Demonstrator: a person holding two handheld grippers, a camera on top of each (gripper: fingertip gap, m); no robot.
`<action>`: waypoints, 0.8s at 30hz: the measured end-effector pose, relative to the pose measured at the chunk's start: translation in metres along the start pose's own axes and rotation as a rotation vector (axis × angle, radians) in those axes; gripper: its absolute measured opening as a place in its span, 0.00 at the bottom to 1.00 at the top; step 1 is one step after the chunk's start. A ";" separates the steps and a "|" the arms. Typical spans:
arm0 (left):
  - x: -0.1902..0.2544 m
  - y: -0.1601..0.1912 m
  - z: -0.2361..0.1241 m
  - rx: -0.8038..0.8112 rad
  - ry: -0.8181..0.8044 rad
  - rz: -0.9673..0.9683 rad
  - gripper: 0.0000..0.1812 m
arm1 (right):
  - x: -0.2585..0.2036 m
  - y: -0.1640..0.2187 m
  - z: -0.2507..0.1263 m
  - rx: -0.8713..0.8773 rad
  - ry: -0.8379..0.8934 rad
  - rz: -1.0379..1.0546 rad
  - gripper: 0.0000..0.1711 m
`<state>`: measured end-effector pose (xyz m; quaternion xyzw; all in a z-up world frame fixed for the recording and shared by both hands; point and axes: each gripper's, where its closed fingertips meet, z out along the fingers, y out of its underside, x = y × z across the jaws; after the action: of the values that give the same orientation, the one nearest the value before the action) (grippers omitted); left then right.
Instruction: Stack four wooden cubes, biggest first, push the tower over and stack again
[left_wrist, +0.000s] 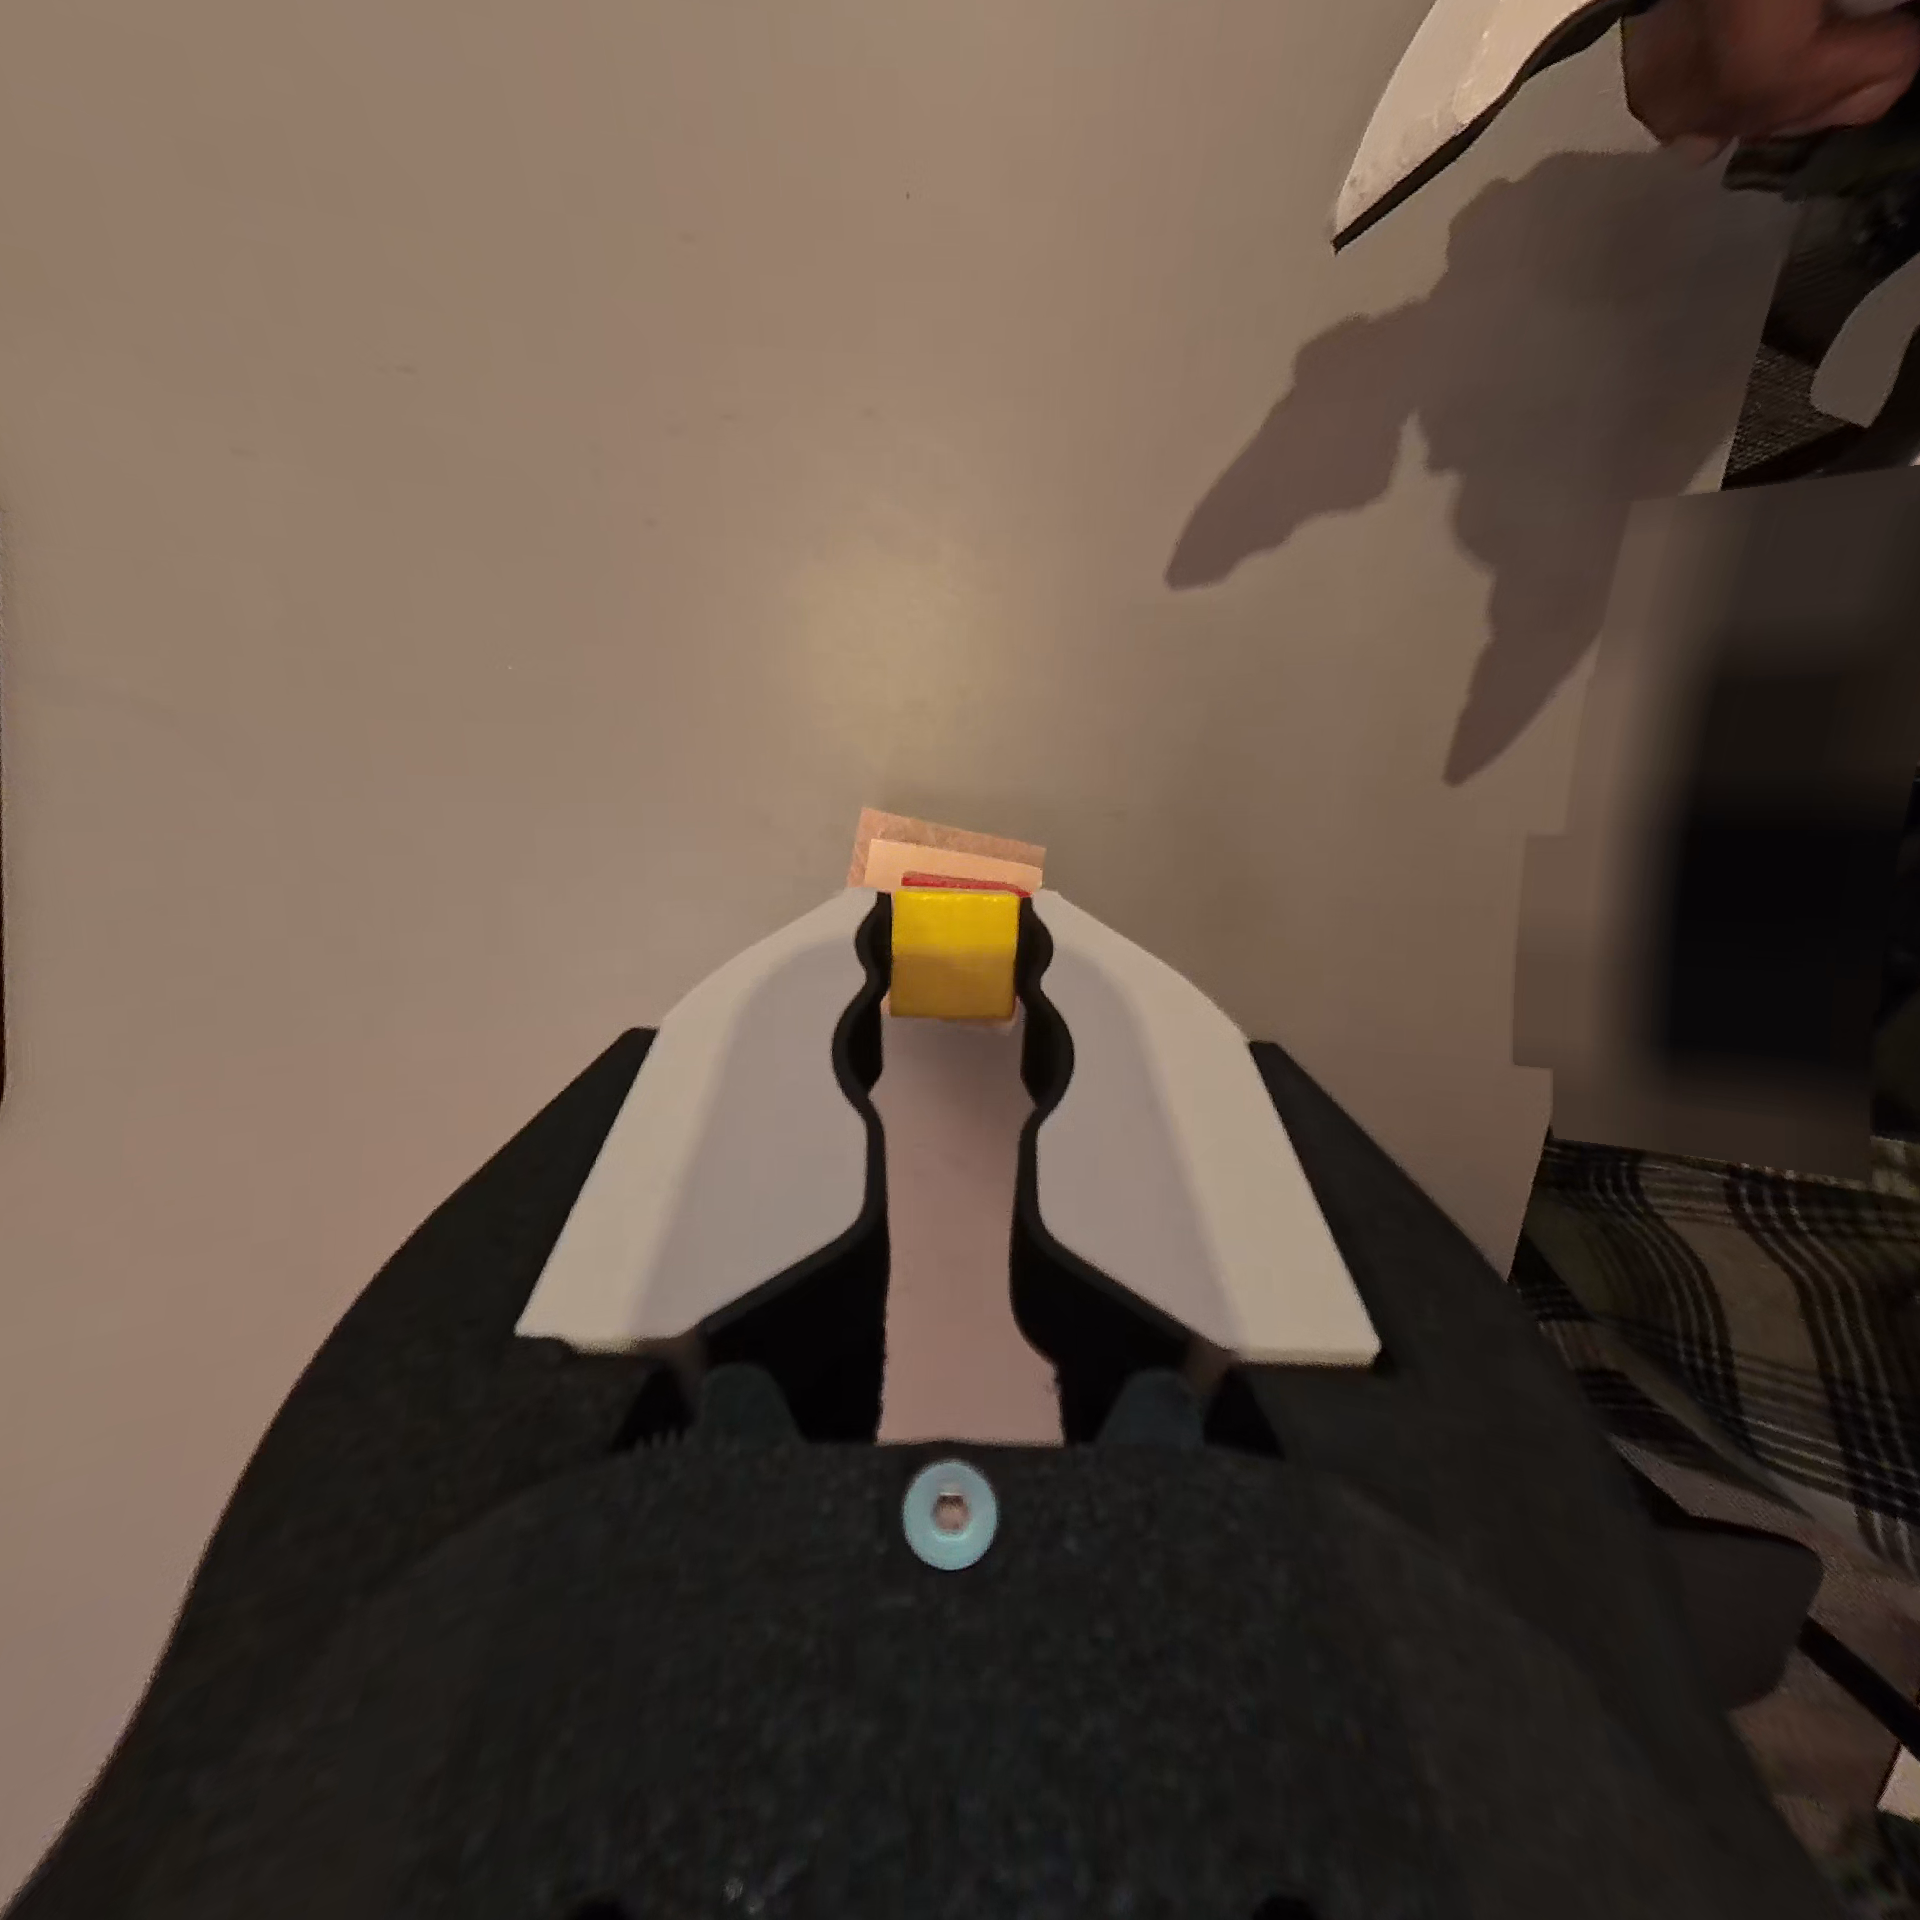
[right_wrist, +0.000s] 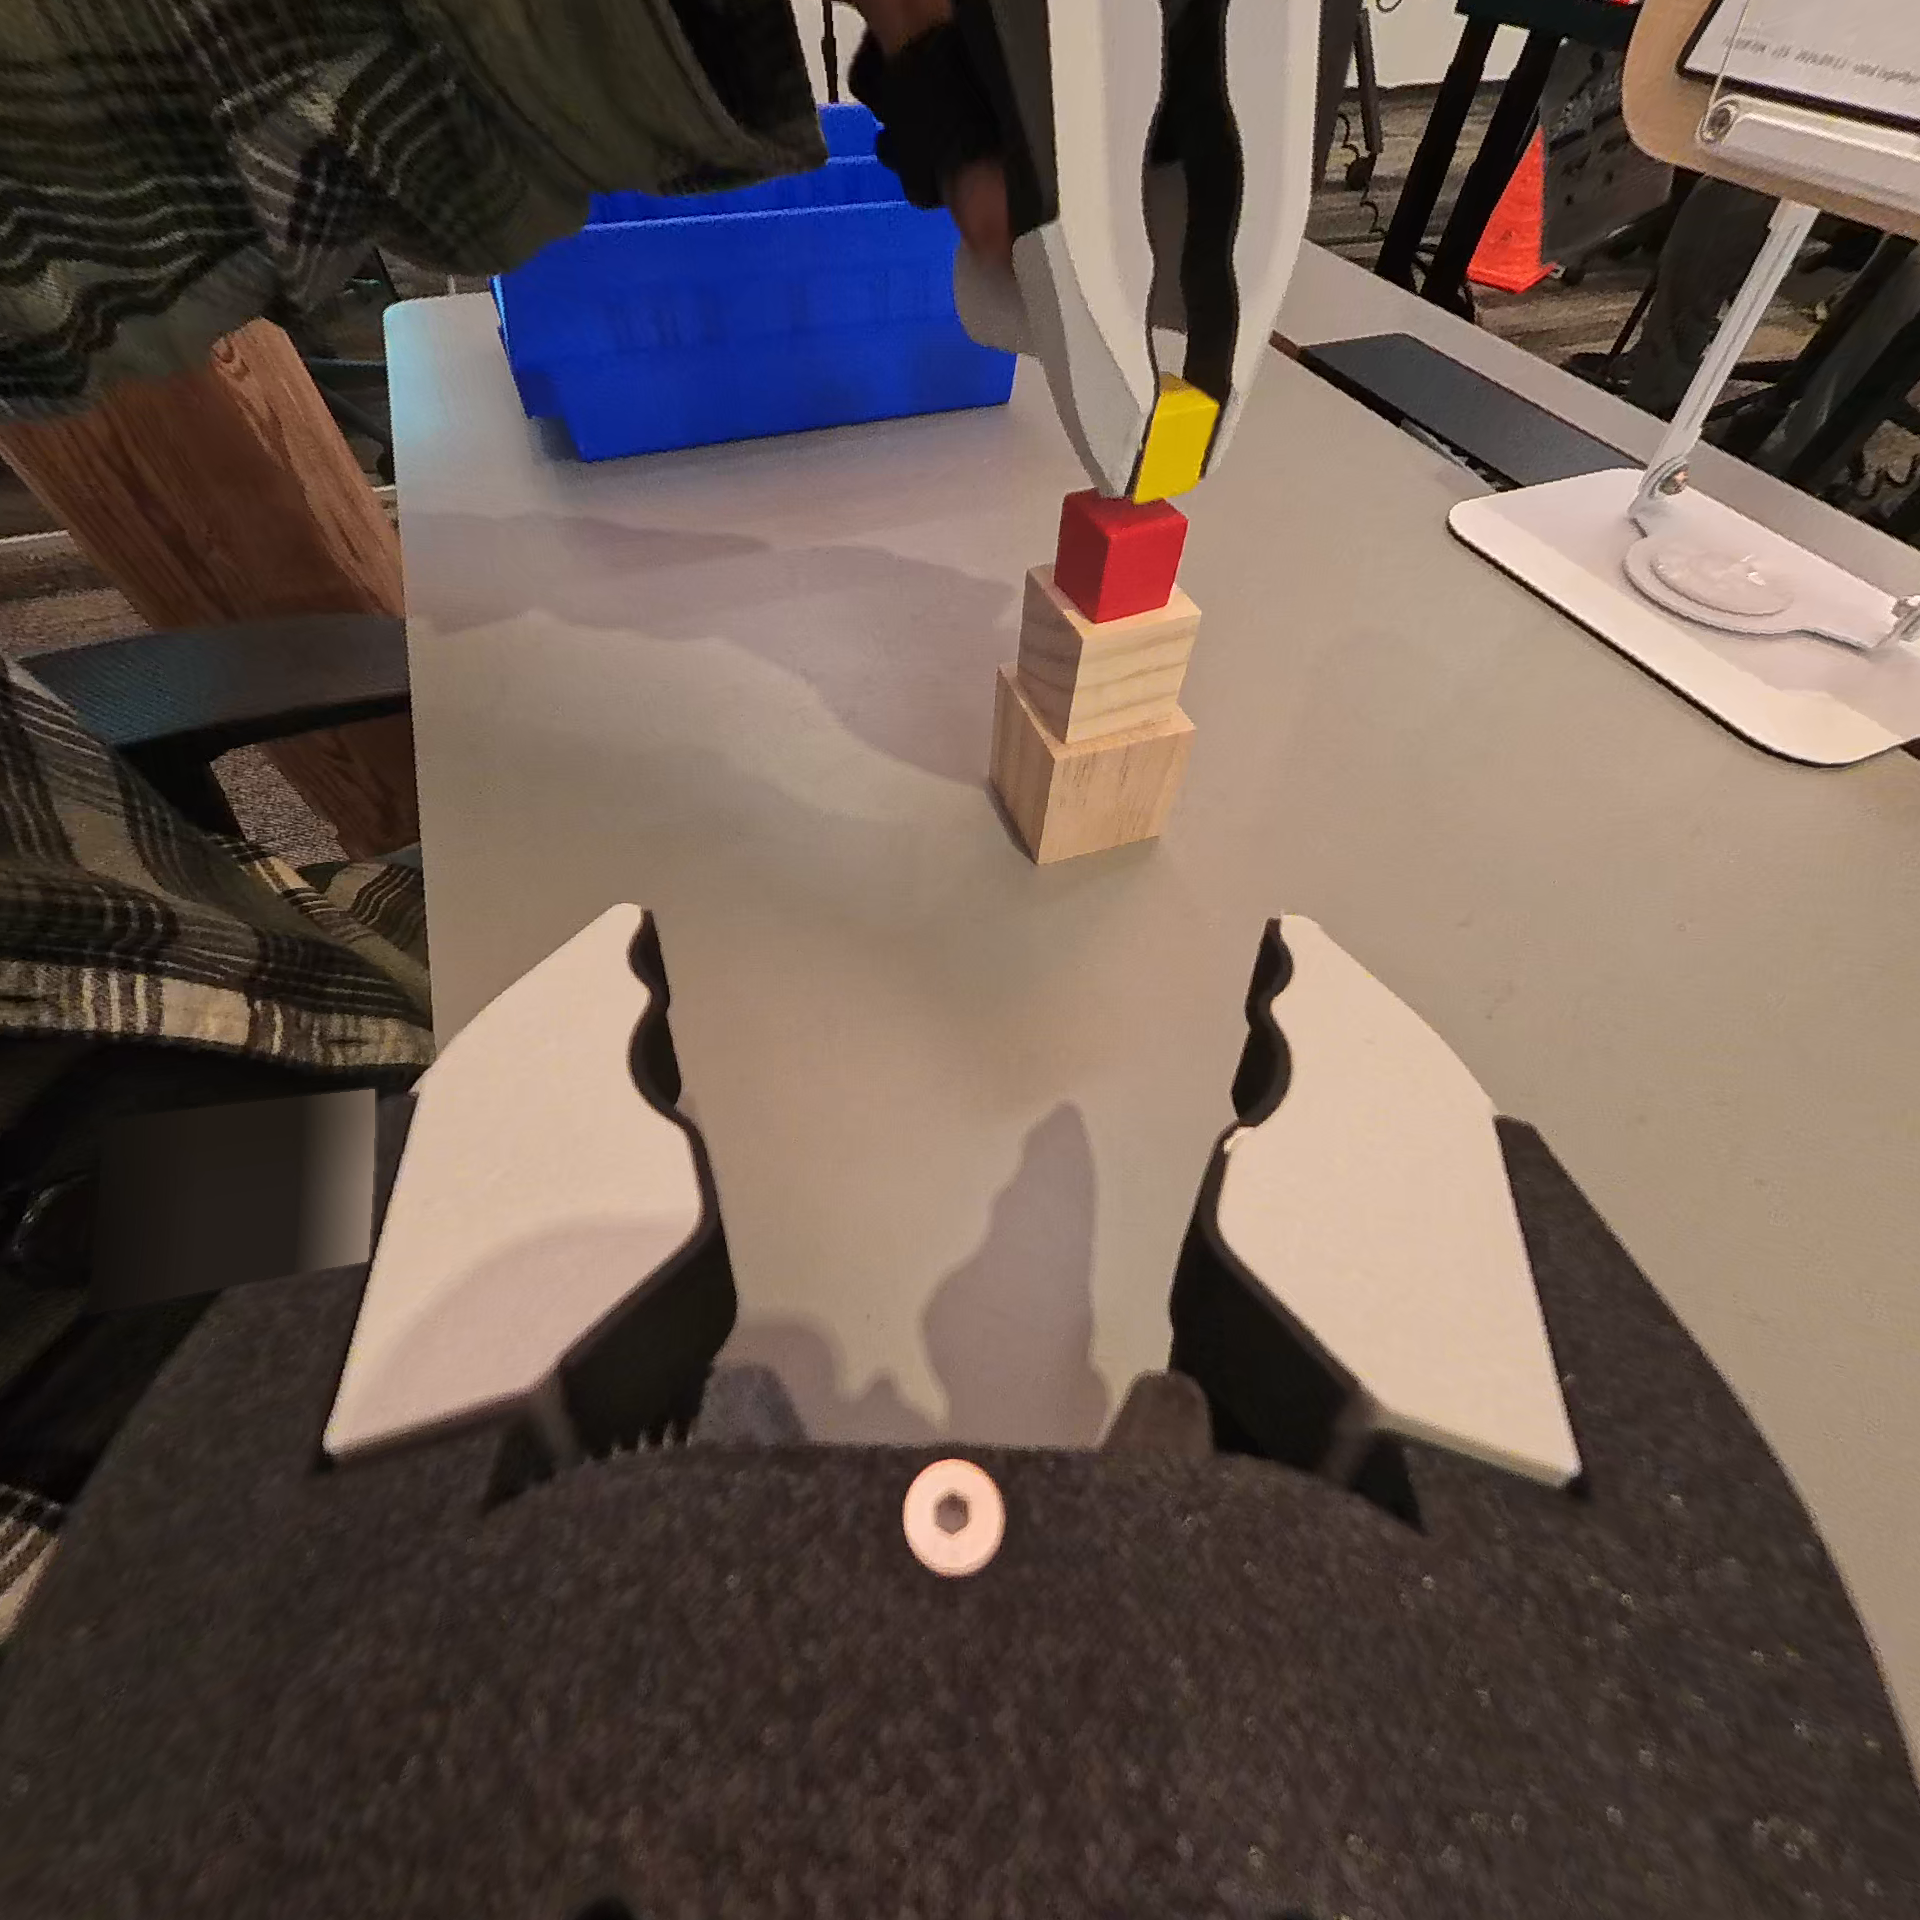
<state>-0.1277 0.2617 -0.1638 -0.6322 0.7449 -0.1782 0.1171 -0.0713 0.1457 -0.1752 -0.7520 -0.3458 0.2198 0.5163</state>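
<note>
A tower stands on the grey table (right_wrist: 727, 935): a large plain wooden cube (right_wrist: 1091, 779) at the bottom, a smaller plain cube (right_wrist: 1107, 655) on it, and a red cube (right_wrist: 1120, 556) on top. My left gripper (left_wrist: 954, 961) points straight down and is shut on a small yellow cube (left_wrist: 951, 966). It holds the cube at the red cube's top, slightly tilted. It also shows in the right wrist view (right_wrist: 1169, 442) with the yellow cube (right_wrist: 1174, 447). From above, only slivers of the red cube (left_wrist: 966, 883) and a plain cube (left_wrist: 951, 842) show. My right gripper (right_wrist: 956, 935) is open and empty, low over the table, short of the tower.
A blue plastic bin (right_wrist: 748, 301) stands at the table's far end. A white stand with a flat base (right_wrist: 1683, 613) sits at the right. A person's plaid sleeve (right_wrist: 208, 156) reaches in from the left. A wooden pillar (right_wrist: 239, 540) and a chair arm (right_wrist: 208, 675) stand beside the table. Some 15 centimetres of space lies between my two pairs of fingers. The flat base (right_wrist: 1683, 613) is about 35 centimetres from my left fingertips.
</note>
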 end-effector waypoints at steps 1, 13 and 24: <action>0.001 0.001 0.001 -0.004 0.007 0.001 0.12 | 0.000 0.000 0.000 -0.001 -0.001 -0.001 0.62; 0.000 0.004 0.006 0.007 0.035 0.017 0.12 | -0.001 0.001 0.002 -0.006 -0.003 -0.001 0.62; -0.002 0.005 0.006 0.015 0.048 0.011 0.18 | -0.001 0.000 0.002 -0.004 -0.002 0.000 0.62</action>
<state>-0.1289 0.2638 -0.1717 -0.6226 0.7497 -0.1982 0.1050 -0.0728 0.1462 -0.1763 -0.7529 -0.3465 0.2198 0.5146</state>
